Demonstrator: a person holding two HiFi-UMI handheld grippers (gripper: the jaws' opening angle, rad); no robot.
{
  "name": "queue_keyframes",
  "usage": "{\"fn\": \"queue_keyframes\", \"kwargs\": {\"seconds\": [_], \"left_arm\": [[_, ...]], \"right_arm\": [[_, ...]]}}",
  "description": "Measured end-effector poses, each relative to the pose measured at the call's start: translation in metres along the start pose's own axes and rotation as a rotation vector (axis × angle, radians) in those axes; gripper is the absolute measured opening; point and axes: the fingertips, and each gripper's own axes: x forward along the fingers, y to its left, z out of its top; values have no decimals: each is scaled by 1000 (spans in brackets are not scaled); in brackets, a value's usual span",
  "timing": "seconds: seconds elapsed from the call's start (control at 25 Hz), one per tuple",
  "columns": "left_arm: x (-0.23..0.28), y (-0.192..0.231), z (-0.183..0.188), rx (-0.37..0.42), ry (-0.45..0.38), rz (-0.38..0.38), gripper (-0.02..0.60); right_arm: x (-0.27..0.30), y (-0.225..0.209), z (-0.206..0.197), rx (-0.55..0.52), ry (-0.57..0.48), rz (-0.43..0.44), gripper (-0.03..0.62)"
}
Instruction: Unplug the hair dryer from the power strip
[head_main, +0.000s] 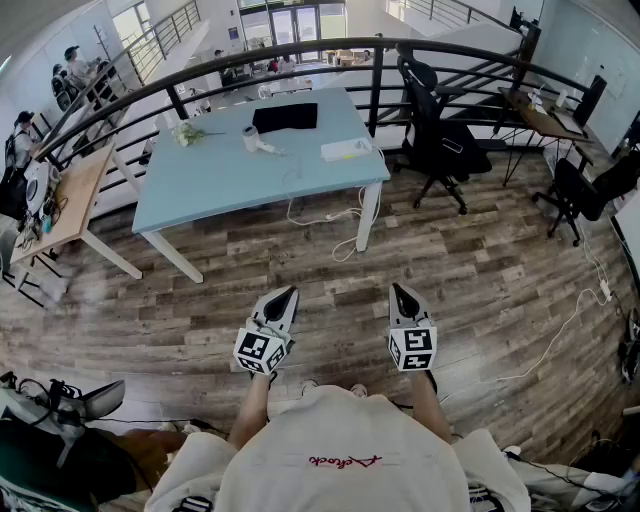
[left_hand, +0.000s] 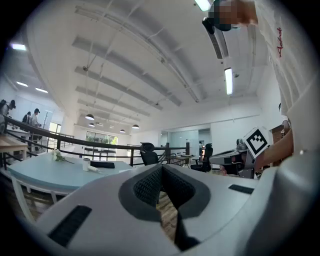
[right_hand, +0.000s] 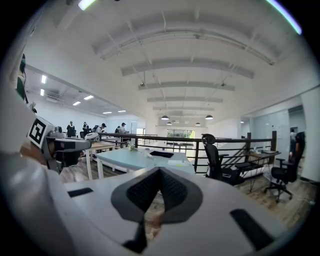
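The white hair dryer (head_main: 260, 141) lies on the light blue table (head_main: 220, 180), well ahead of me. A white power strip (head_main: 346, 149) rests near the table's right edge, and a white cord (head_main: 322, 216) hangs from that edge down to the floor. My left gripper (head_main: 289, 293) and right gripper (head_main: 399, 290) are held side by side over the wooden floor, short of the table, both shut with nothing between the jaws. The left gripper view shows its closed jaws (left_hand: 161, 171) with the hair dryer (left_hand: 90, 167) far off on the table. In the right gripper view the jaws (right_hand: 159, 172) are also closed.
A black flat item (head_main: 285, 117) and a small bunch of flowers (head_main: 186, 133) also lie on the table. A black railing (head_main: 300, 48) runs behind it. Black office chairs (head_main: 438, 140) stand to the right, a wooden desk (head_main: 60, 205) to the left. Cables trail on the floor (head_main: 560, 330).
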Motion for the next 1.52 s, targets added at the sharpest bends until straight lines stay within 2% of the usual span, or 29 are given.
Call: {"fn": "queue_keyframes", "kwargs": {"seconds": [0.4,0.64,1.04,1.52], "left_arm": [[8,-28,0,-5,8,9,8],[18,-49,-3,-10,17,8,8],[37,-81,-6,-1,8,22,8],[62,-73,-13,3,20,37,8]], "right_arm": [[-14,-13,-6,6,8,36,15],[-20,-24,-8,45,-5,74,15],[-29,-50,-22,35,6,112,15],[-7,-64,-25,32,0,142,15]]}}
